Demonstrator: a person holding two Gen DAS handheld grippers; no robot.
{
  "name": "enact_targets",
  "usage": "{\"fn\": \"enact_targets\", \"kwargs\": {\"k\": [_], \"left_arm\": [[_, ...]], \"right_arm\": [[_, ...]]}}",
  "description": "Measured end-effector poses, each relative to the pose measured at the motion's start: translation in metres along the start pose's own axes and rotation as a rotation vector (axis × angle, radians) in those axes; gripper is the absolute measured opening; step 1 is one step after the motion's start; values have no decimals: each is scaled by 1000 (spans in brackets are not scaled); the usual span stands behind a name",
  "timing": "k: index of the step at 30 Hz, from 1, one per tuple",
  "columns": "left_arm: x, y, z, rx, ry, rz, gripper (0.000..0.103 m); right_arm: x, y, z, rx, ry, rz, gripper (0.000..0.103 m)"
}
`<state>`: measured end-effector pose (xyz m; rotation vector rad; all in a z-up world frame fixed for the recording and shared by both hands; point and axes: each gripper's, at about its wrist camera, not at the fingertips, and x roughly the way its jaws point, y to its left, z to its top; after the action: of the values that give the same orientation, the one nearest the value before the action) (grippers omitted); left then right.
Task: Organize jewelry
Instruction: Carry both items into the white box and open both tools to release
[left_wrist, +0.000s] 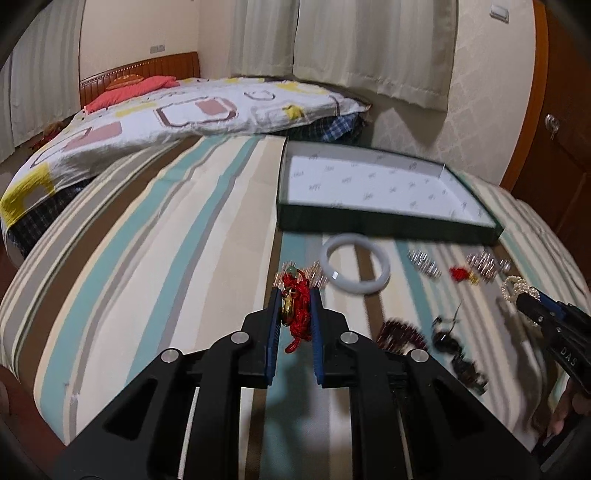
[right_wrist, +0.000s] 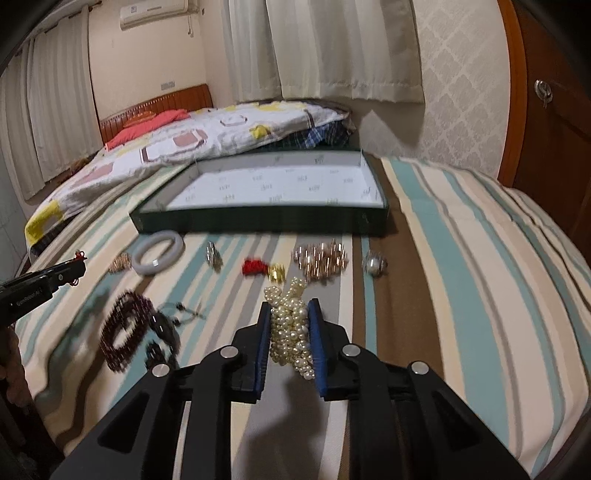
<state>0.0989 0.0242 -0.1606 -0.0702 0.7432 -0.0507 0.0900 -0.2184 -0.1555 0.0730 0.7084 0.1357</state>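
Observation:
My left gripper (left_wrist: 293, 295) is shut on a red cord charm (left_wrist: 295, 314) with a gold pendant and green bead, held above the striped bedcover. My right gripper (right_wrist: 290, 306) is shut on a bunch of pearl strands (right_wrist: 290, 328). It also shows at the right of the left wrist view (left_wrist: 524, 295). An open dark green tray (left_wrist: 388, 221) with a white lining lies ahead, empty; it also shows in the right wrist view (right_wrist: 258, 221). A pale jade bangle (left_wrist: 354, 271) lies just in front of the tray.
On the cover lie a dark red bead bracelet (right_wrist: 125, 332), black beads (right_wrist: 162, 328), a rose-gold bracelet (right_wrist: 321, 260), a red-and-gold charm (right_wrist: 264, 269), a silver piece (right_wrist: 375, 264) and a small silver ring (right_wrist: 213, 256). A quilted bed (left_wrist: 166, 118) lies behind. A wooden cabinet (left_wrist: 561, 129) stands right.

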Motion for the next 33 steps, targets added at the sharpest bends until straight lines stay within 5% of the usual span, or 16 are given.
{"fn": "enact_targets", "kwargs": {"k": [10,18,25,33], "left_arm": [[7,-26,62,25,-79,-50,15],[64,-45,118,38,-109,-59,15],[134,-46,118,22,36,-45,15],[164,-42,105,24,138,-35,15]], "right_arm": [[7,-9,63,11,-102,-1,21],[60,-25,109,24,-112,-11,21],[119,-37,102,35,26,-19,21],[140,-44,95,44,116,-41,21]]}}
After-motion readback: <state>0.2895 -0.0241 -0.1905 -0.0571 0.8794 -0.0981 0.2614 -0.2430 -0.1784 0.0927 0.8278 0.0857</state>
